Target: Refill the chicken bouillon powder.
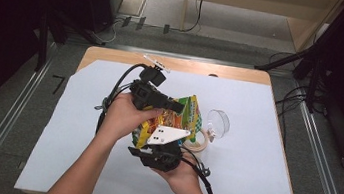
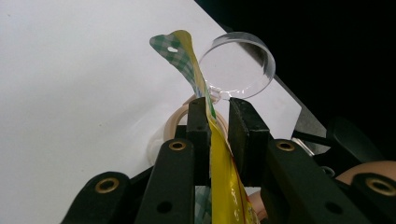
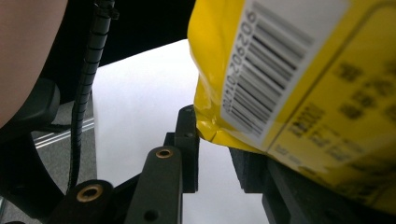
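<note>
Yellow snack bag (image 1: 185, 116) at centre frame in the high view, held up off the table between both grippers. Glossy foil; green-and-white checked band along its top seal (image 2: 173, 50), with a small hang hole; white barcode panel (image 3: 275, 65) on the back.

Left gripper (image 2: 218, 123): jaws clenched on the bag's thin edge, which runs up between them. Right gripper (image 3: 215, 154): a gap stands between its jaws, the bag's lower corner over the right-hand jaw; cannot tell whether it grips.

Just right of the bag: clear round lid (image 1: 218, 123), and a tape roll (image 1: 198, 142) lying flat below it.

Surface: pale sheet (image 1: 78, 140) over a wooden table (image 1: 115, 55). Around it grey floor, metal rails at left and right, dark stands, cables at upper right.
</note>
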The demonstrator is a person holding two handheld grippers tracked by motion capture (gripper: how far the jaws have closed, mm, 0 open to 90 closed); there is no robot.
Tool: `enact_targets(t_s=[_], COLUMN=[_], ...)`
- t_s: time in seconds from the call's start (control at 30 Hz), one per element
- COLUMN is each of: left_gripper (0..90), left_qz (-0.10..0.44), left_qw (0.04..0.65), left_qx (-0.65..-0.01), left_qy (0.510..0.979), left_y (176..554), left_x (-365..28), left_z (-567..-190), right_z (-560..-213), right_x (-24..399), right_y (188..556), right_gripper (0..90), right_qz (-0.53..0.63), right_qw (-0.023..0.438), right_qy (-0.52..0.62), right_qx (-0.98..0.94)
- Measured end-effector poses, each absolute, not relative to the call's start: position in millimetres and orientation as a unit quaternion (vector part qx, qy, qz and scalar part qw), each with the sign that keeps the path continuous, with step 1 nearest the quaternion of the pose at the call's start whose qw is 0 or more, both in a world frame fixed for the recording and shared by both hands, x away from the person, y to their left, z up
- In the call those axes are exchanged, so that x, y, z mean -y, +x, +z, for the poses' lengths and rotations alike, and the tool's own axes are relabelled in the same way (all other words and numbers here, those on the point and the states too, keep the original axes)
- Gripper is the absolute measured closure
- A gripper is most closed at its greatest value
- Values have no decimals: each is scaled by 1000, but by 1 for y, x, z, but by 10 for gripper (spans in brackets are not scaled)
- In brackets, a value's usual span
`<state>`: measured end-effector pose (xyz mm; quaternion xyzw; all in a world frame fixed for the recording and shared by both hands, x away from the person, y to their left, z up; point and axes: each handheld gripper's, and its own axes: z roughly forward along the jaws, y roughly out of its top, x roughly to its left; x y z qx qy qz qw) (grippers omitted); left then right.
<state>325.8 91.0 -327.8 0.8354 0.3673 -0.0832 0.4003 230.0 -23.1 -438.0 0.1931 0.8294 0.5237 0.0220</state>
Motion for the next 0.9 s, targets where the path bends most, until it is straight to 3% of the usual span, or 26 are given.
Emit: enact_targets(t_s=[0.9], left_gripper=[789], left_qz=[-78], left_qw=[407], left_qx=[-371], left_qy=[831], left_y=[323], left_x=[-92], left_z=[-327], right_z=[-436], right_x=[25], right_y=[228], right_gripper=[746], right_qz=[525], right_qw=[15], right_qy=[193], right_qx=[-829])
